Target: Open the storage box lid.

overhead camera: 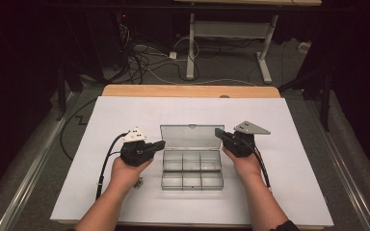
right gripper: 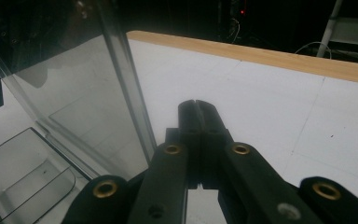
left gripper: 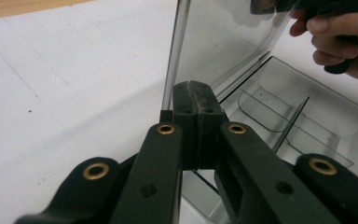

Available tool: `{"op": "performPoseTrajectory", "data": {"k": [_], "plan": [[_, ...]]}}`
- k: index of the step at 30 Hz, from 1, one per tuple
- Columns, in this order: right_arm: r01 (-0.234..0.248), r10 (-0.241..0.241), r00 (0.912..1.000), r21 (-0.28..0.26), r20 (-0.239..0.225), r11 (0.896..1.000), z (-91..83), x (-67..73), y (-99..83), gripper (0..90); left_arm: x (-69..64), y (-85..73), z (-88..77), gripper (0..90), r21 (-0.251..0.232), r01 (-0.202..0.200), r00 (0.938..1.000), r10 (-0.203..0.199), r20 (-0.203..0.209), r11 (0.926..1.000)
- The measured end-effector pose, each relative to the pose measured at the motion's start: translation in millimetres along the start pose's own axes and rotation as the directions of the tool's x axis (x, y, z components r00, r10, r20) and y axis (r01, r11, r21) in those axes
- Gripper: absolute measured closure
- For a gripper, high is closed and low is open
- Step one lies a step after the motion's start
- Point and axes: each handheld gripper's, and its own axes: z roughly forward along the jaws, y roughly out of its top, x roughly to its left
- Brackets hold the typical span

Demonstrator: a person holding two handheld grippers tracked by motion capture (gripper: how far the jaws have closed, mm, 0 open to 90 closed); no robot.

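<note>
White paper covers the table (overhead camera: 125, 110), with a dark room and loose cables beyond its far edge; nearest me, low in the high view, my forearms come in from the bottom; just above them, at centre frame, sits the clear compartment box (overhead camera: 191, 168), its six cells looking empty and its lid (overhead camera: 191, 136) standing upright behind; my left gripper (overhead camera: 160, 145) has its jaws pressed together beside the lid's left edge, holding nothing; my right gripper (overhead camera: 218, 132) is likewise closed on nothing at the lid's right edge; I judge I'm flanking the lid, about to shut it; next I'd push both tips against its back face and tip it forward evenly.
</note>
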Motion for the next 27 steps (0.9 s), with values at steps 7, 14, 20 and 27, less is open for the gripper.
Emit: {"op": "performPoseTrajectory", "data": {"k": [7, 14, 20, 27], "plan": [[-0.005, 0.005, 1.0000, 0.006, 0.004, 1.000, 2.0, -2.7, -0.1, 90.0, 7.5, 0.0, -3.7, 87.3, -0.002, 0.013, 0.9997, -0.013, -0.022, 0.9999], [-0.006, 0.006, 1.0000, 0.010, 0.005, 1.000, 5.4, -5.2, 0.6, 90.0, 22.0, 1.8, -4.5, 87.3, 0.002, 0.026, 0.9976, -0.026, -0.064, 0.9997], [-0.020, 0.019, 0.9998, 0.015, 0.010, 1.000, 9.7, -7.3, 0.4, 90.0, 36.6, 9.6, 10.8, 87.3, 0.016, 0.075, 0.9951, -0.074, -0.066, 0.9970], [-0.029, 0.028, 0.9995, 0.029, 0.014, 0.999, 14.1, -10.1, -1.8, 90.0, 38.8, 22.8, 28.4, 87.4, 0.025, 0.094, 0.9942, -0.092, -0.056, 0.9953]]}}
